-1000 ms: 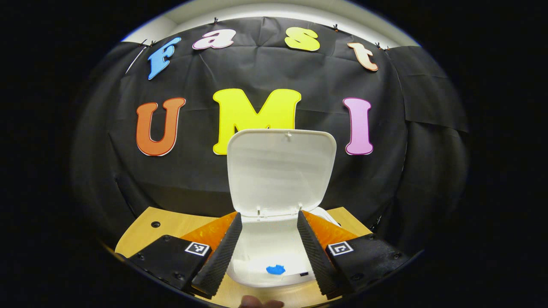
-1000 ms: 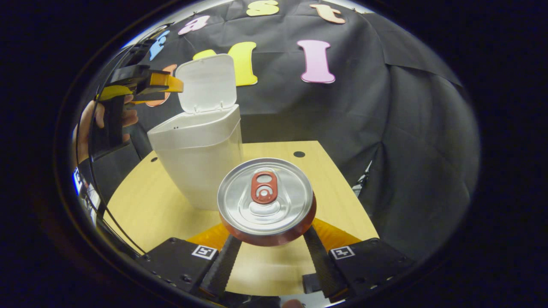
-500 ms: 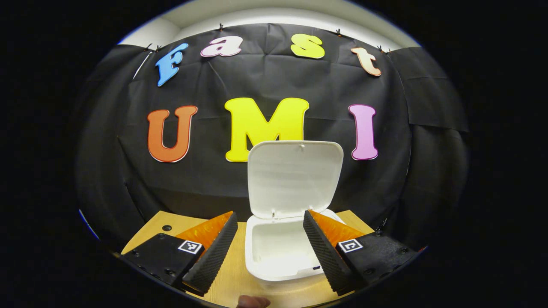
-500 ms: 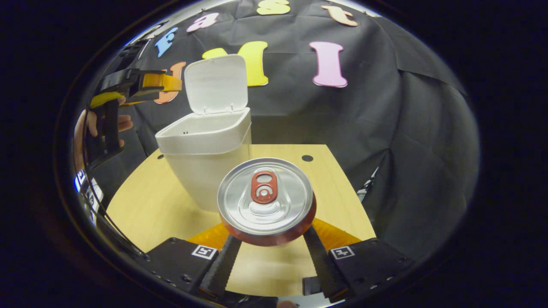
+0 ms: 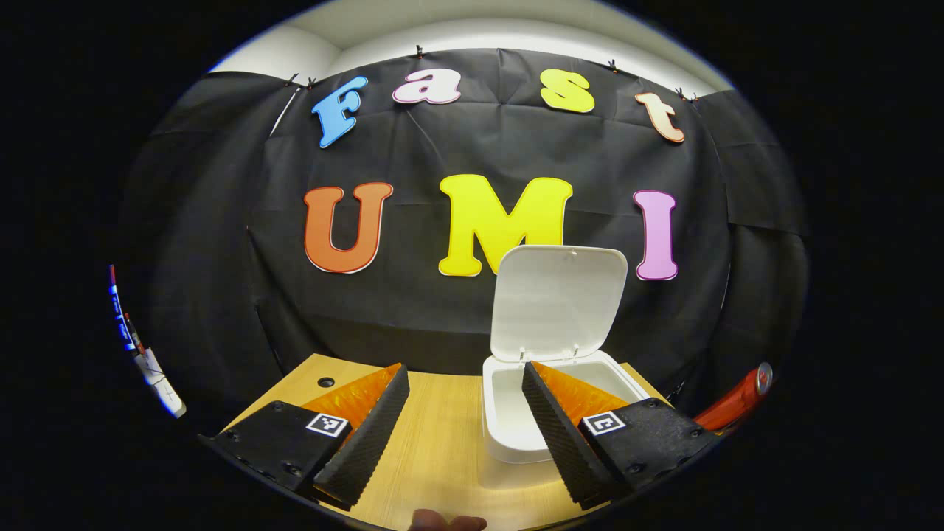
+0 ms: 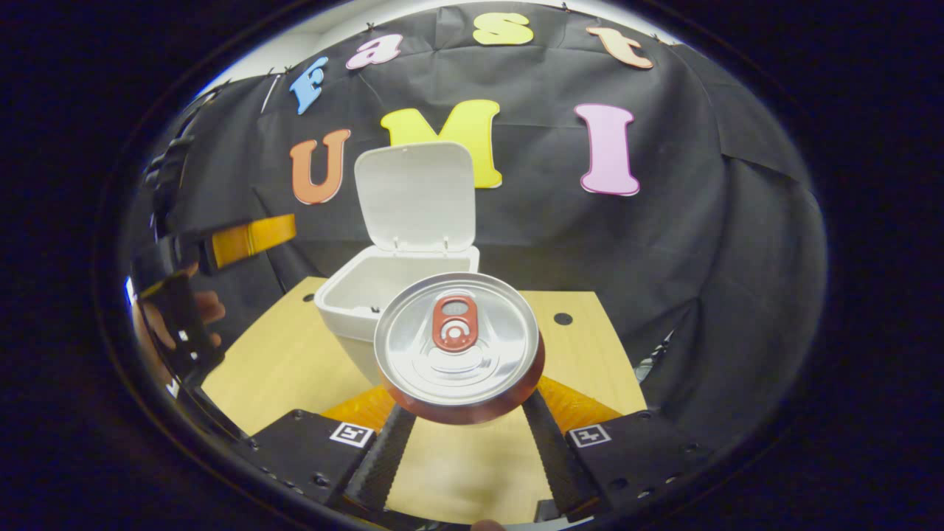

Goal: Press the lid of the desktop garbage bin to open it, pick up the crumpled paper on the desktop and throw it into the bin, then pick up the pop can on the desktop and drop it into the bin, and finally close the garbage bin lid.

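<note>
I've got the right gripper [image 6: 463, 442] clamped on the pop can [image 6: 459, 345], near the open bin [image 6: 391, 284] but short of it, left gripper [image 5: 464, 435] spread and empty; early release likely clips the rim and rolls off the desk [image 6: 295, 361].

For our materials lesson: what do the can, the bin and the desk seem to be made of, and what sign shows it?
Can: metal, probably aluminium; its shiny silver top mirrors the light and carries a pull tab.
Bin: likely plastic; matte white, smooth moulded walls and a thin hinged lid.
Desk: wood or wood-look laminate; pale with fine straight grain, so which one stays open.
</note>
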Action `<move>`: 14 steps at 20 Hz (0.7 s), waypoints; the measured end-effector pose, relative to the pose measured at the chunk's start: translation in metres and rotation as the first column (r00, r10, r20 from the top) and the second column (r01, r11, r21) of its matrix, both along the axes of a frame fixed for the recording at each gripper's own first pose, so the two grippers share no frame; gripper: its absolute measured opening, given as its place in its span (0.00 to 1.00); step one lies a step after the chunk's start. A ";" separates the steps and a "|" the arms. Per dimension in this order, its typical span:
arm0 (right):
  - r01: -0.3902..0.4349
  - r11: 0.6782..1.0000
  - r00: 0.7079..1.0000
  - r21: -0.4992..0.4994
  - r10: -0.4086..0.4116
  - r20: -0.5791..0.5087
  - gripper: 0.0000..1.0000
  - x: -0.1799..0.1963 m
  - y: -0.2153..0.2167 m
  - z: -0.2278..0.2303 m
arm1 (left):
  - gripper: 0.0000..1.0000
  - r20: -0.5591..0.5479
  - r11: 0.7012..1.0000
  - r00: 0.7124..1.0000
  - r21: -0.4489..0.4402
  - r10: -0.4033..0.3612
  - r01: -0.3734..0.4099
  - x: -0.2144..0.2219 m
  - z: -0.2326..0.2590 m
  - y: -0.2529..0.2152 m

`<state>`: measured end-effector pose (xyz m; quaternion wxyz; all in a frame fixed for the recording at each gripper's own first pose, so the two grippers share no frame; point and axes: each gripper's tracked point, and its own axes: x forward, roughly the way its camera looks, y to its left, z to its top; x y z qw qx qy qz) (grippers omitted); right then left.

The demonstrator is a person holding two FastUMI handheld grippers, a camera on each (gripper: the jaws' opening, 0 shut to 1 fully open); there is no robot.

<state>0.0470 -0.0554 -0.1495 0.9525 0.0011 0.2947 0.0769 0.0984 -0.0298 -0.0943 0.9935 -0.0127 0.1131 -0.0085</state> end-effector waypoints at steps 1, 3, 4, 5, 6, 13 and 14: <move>-0.008 1.000 1.000 0.001 0.008 0.010 0.82 0.007 0.004 0.008 | 0.99 0.006 1.000 1.000 0.009 0.001 -0.001 -0.007 0.000 0.003; -0.035 0.999 0.999 0.006 0.034 0.027 0.82 0.022 0.015 0.021 | 0.99 0.003 1.000 1.000 0.021 0.005 -0.005 -0.019 -0.005 0.008; -0.052 0.999 0.998 0.003 0.052 0.034 0.81 0.028 0.020 0.025 | 0.99 0.003 1.000 1.000 0.020 0.011 -0.011 -0.025 -0.006 0.011; -0.064 0.998 0.997 -0.004 0.064 0.044 0.81 0.035 0.024 0.029 | 0.99 0.002 1.000 1.000 0.014 0.020 -0.020 -0.030 -0.008 0.014; -0.076 0.997 0.996 -0.010 0.076 0.055 0.81 0.042 0.028 0.033 | 0.99 -0.001 1.000 1.000 0.004 0.029 -0.029 -0.035 -0.010 0.016; -0.166 0.986 0.984 -0.022 0.167 0.061 0.81 0.081 0.069 0.038 | 0.99 0.019 0.994 0.994 -0.020 0.103 -0.103 -0.061 -0.003 0.046; -0.172 0.985 0.984 -0.018 0.173 0.051 0.81 0.086 0.074 0.035 | 0.99 0.025 0.993 0.993 -0.020 0.117 -0.116 -0.064 0.000 0.051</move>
